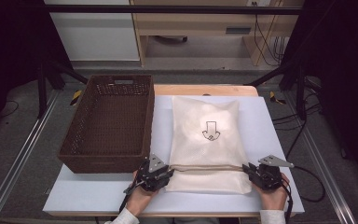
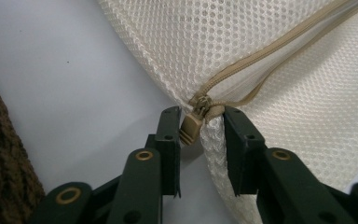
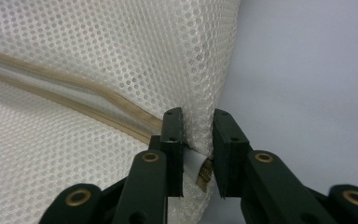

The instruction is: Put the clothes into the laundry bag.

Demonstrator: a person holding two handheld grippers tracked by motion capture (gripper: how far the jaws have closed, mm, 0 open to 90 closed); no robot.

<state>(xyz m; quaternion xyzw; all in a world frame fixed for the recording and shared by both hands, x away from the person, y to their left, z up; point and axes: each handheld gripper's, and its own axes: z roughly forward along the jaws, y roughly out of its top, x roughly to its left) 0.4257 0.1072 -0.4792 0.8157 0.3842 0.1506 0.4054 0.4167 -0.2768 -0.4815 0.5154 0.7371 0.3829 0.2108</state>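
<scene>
Mesh bag [image 1: 205, 140] flat on worktop [image 1: 270, 140] beside basket [image 1: 109, 121]; unzipping step.
My left gripper [image 2: 200, 122] brackets the zipper pull [image 2: 192, 127], grip uncertain; right gripper [image 3: 198, 126] pinches the bag's corner. Next, I judge: draw the pull along.

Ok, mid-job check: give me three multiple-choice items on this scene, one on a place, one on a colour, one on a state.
1. Where does the basket stand relative to the mesh bag?
A. To its left
B. To its right
C. On top of it

2. What colour is the zipper?
A. Black
B. Tan
C. Red

3. What lies between the jaws of the left gripper?
A. Nothing
B. The basket's rim
C. The zipper pull at the bag's corner

Answers: 1 A, the high view shows the brown basket left of the bag on the table. 2 B, the left gripper view shows a tan zipper on cream mesh. 3 C, the left gripper view shows the pull and the mesh corner between the two jaws.
</scene>
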